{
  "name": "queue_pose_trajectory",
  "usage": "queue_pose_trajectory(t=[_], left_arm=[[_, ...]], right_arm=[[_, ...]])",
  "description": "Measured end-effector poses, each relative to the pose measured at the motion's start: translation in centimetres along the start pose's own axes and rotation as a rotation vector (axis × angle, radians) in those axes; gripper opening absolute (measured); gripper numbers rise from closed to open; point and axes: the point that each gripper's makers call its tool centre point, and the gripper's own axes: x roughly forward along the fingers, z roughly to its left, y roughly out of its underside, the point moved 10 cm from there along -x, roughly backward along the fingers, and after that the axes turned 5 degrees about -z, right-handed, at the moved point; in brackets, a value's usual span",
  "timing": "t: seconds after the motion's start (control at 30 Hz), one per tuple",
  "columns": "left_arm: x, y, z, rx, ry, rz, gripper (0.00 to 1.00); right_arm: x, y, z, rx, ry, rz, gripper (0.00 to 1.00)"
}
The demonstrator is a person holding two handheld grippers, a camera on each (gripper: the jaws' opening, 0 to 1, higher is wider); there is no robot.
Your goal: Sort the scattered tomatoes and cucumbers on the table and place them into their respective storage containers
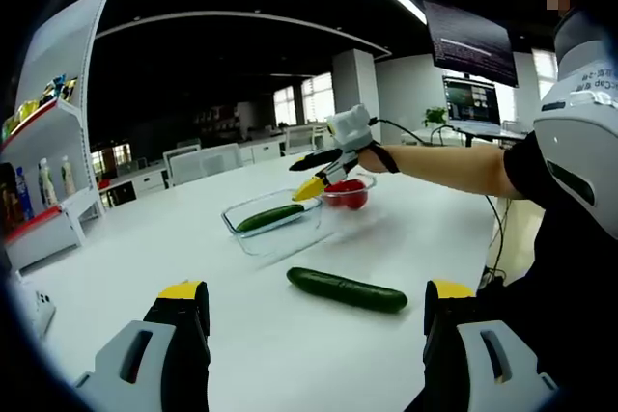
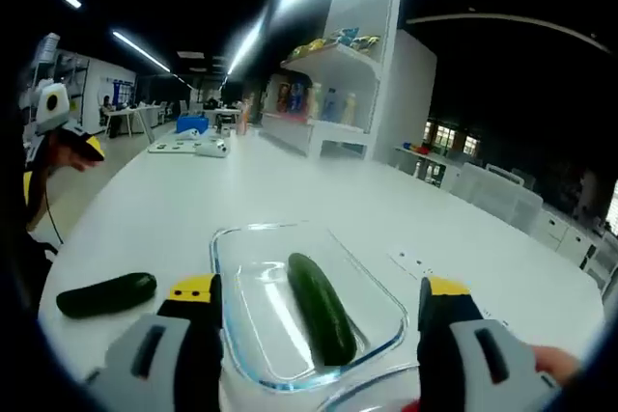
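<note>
In the left gripper view, the left gripper (image 1: pixel 317 308) is spread wide with nothing between its jaws. A loose cucumber (image 1: pixel 347 288) lies on the white table (image 1: pixel 193 238) just ahead of it, crosswise between the two yellow tips. Farther ahead sits a rectangular glass container (image 1: pixel 278 224) holding a second cucumber (image 1: pixel 269 217). Beside it, a small glass bowl (image 1: pixel 359 185) holds red tomatoes (image 1: pixel 346 193), and the right gripper (image 1: pixel 315 178) hovers over that bowl; whether it is spread or pressed together cannot be told here.

In the right gripper view, the right gripper (image 2: pixel 317 288) is spread apart and empty. The glass container (image 2: pixel 386 301) lies directly ahead between its jaws, with the cucumber (image 2: pixel 322 307) inside it. The loose cucumber (image 2: pixel 106 294) rests on the table well off to the left.
</note>
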Motion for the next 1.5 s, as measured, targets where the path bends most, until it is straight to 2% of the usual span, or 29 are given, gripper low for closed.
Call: queue_pose_trajectory(t=[0.1,0.2,0.3,0.5,0.63,0.8,0.93,1.03,1.17,1.37,1.5], left_arm=[[0.1,0.0,-0.2,0.004,0.007,-0.001,0.92],[0.2,0.0,-0.4,0.004,0.016,-0.002,0.92],[0.4,0.0,-0.6,0.006,0.021,-0.002,0.92],[0.5,-0.2,-0.6,0.012,0.022,-0.009,0.92],[0.6,-0.3,-0.4,0.015,0.018,-0.01,0.92],[0.6,-0.6,-0.1,0.026,0.011,-0.014,0.92],[0.6,-0.8,0.2,0.035,0.002,-0.015,0.92],[0.7,-0.9,0.2,0.038,0.003,-0.019,0.92],[0.8,-1.1,0.2,0.05,0.008,-0.021,0.92],[1.0,-1.1,0.1,0.051,0.009,-0.019,0.92],[1.2,-1.2,-0.1,0.054,0.017,-0.015,0.92]], right_arm=[[-1.8,0.6,0.5,0.005,0.021,0.008,0.88],[-3.5,0.8,1.1,0.057,0.038,-0.017,0.97],[-5.7,0.9,1.8,0.113,0.054,-0.033,0.97],[-10.1,0.6,3.7,0.104,0.115,-0.031,0.97],[-12.7,0.2,4.9,0.139,0.126,-0.052,0.97],[-15.9,-0.3,7.4,0.125,0.148,-0.066,0.97],[-17.9,-0.3,8.9,0.143,0.153,-0.082,0.97],[-19.4,0.2,9.6,0.144,0.163,-0.066,0.97],[-21.5,0.6,9.9,0.149,0.199,-0.042,0.97],[-23.5,0.8,10.7,0.18,0.224,-0.061,0.97],[-24.4,1.1,10.5,0.198,0.253,-0.07,0.97]])
